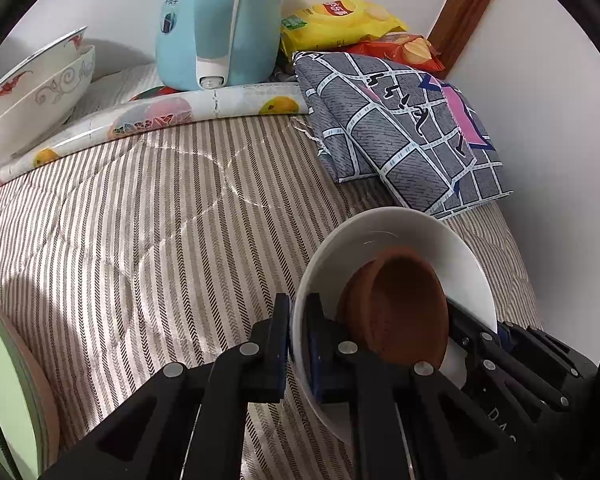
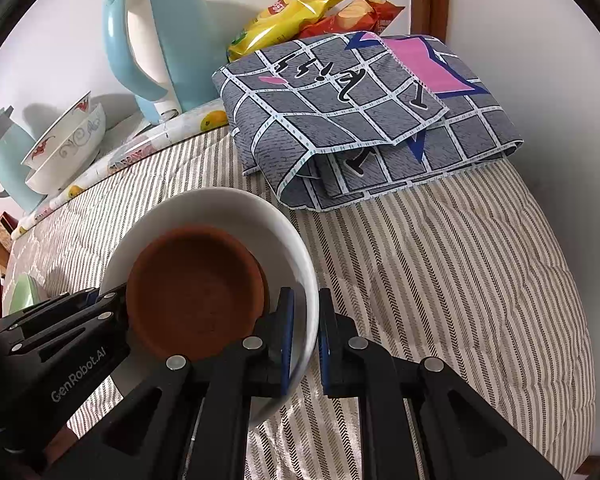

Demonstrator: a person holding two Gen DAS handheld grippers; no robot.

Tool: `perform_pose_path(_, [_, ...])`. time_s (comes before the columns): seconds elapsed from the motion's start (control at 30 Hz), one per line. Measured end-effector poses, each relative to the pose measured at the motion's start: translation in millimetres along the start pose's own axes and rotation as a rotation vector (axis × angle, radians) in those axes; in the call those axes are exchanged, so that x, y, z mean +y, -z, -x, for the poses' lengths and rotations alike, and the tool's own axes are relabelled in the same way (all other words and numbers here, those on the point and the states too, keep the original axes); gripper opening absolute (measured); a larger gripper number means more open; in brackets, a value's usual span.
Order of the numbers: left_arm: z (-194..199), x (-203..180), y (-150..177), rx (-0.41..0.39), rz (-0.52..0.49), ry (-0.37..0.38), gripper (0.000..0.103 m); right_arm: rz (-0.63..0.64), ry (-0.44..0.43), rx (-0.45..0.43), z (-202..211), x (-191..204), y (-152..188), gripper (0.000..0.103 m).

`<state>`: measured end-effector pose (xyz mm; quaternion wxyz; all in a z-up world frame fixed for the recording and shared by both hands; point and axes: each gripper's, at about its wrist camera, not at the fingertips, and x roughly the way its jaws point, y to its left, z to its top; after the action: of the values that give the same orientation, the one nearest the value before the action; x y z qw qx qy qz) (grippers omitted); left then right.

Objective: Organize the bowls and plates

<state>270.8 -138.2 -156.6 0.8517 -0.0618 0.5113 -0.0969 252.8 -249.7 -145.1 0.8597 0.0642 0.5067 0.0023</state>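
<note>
A white bowl [image 1: 400, 236] holds a brown clay dish [image 1: 400, 304] inside it and is held above the striped cloth. My left gripper [image 1: 297, 344] is shut on the bowl's left rim. My right gripper [image 2: 305, 340] is shut on the opposite rim of the same white bowl [image 2: 228, 208], with the brown dish [image 2: 196, 288] inside. Two stacked patterned bowls [image 1: 40, 88] sit at the far left, also in the right wrist view [image 2: 66, 148]. A green plate [image 1: 8, 384] shows at the lower left edge.
A light blue kettle [image 1: 220, 24] stands at the back on a fruit-print mat [image 1: 148, 116]. A folded grey patterned cloth [image 1: 400, 128] and snack bags [image 1: 340, 20] lie at the back right by the wall. The striped cloth [image 2: 440, 272] covers the surface.
</note>
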Motion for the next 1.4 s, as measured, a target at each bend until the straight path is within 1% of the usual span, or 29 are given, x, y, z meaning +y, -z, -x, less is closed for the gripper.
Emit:
perform_pose_path(0.33, [6.7, 0.2, 10.8, 0.008, 0.022, 0.012, 0.008, -0.011, 0.005, 0.002, 9.7, -0.8, 11.7, 0.011])
perform_pose_path(0.73, [27.8, -3.2, 18.8, -0.016, 0.021, 0.017, 0.008, -0.009, 0.001, -0.027, 31.6, -3.1, 21.9, 0.011])
perform_pose_path(1.4, [79.9, -5.1, 24.8, -0.089, 0.002, 0.019, 0.008, -0.013, -0.010, -0.104, 81.9, 7.1, 31.9, 0.011])
